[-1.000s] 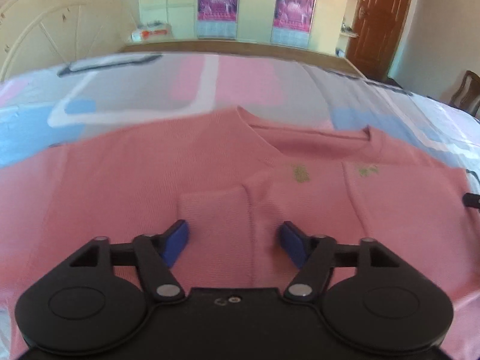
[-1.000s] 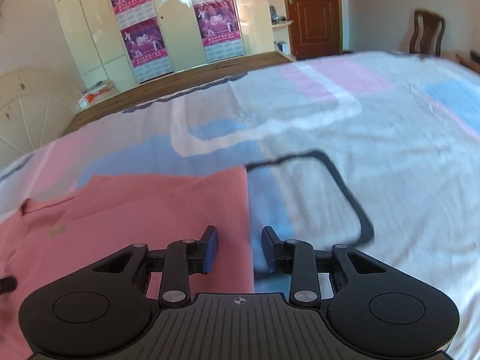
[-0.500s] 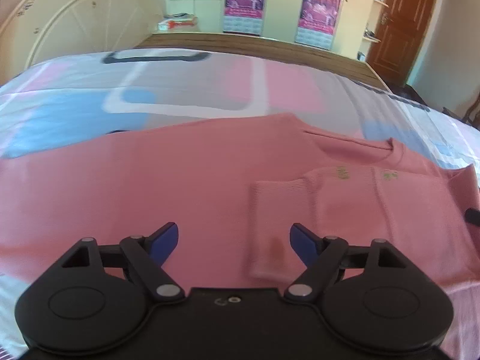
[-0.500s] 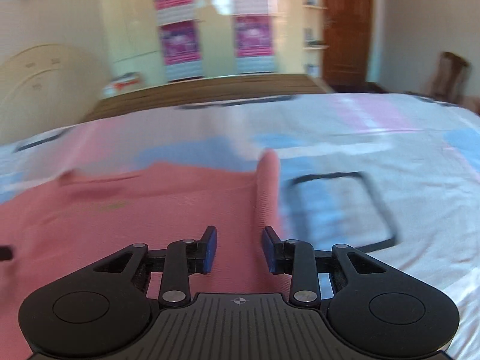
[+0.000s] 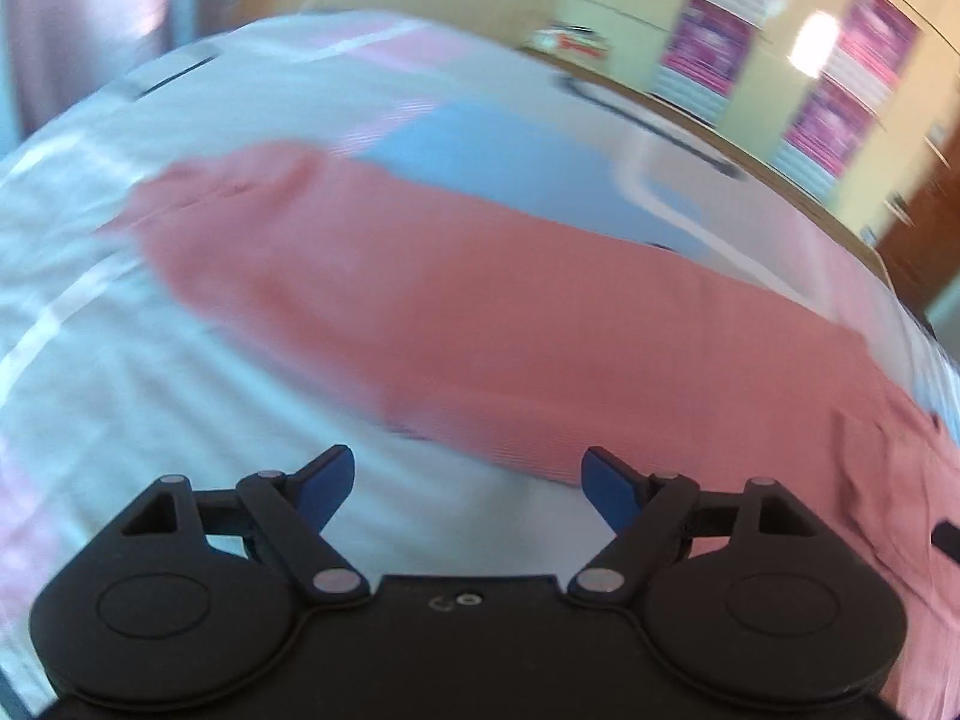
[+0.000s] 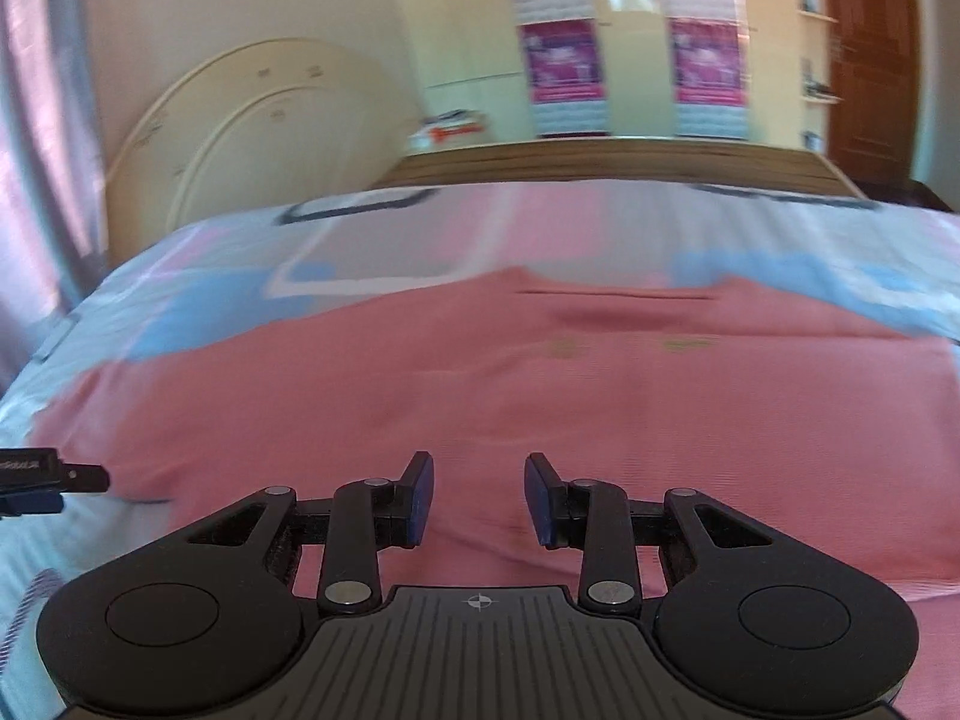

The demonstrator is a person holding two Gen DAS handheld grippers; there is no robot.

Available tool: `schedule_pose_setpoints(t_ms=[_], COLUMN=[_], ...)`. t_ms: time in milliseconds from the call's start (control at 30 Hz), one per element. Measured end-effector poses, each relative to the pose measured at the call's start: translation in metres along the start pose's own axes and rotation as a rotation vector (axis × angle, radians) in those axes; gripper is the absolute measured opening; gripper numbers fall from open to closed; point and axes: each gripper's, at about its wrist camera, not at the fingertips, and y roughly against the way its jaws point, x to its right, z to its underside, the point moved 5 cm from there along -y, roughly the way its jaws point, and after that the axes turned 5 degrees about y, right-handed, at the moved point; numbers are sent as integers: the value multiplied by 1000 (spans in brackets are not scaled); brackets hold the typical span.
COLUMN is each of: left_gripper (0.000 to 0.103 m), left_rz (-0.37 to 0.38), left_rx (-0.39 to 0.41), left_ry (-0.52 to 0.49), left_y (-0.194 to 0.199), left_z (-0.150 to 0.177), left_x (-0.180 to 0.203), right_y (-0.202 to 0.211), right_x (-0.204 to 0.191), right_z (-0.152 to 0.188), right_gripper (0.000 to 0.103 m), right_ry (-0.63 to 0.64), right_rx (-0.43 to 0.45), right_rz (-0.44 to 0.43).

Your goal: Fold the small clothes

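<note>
Lay spread beyond both claws: patterned bedsheet (image 6: pixel 372 252), and flat on it the pink sweater (image 6: pixel 480 396), neckline at the far side from the right claw. Hovered released over the sheet just short of the outstretched pink sleeve (image 5: pixel 372 276): left claw (image 5: pixel 465 483), blue pads wide apart, nothing between. Hung over the sweater's body: right claw (image 6: pixel 478 498), pads narrowly parted, gripping nothing.

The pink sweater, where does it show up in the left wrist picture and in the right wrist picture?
Left wrist view: the pink sweater runs as a blurred band from upper left to lower right, beyond the open left hand-held gripper.
Right wrist view: it fills the middle, neckline at the top, behind the right hand-held gripper.
Shared landmark: the purple posters on the cupboard doors.
</note>
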Motion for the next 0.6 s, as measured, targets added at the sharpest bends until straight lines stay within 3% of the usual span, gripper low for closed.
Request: schedule_pose_setpoints(t_ms=[267,500,533,600], left_gripper=[82,80,78,58], left_rz=[-72,-35,-23,-18], left_rx=[58,130,143,179], left_ry=[150,214,219,228], left_y=[-16,-39,-42,-47], left_z=[-37,-74,-78,-85], left_x=[-90,-133,-134,-136], right_y=[-35,-62,-65,-70], right_x=[-82,-114,-115,-114], right_z=[-4,-3,-3,-4], right_gripper=[33,34,33,33], right_ry=[64,84,84,86], right_rx=[-29,-56,-59,-64], right_rz=[-97,-95,-91,-77])
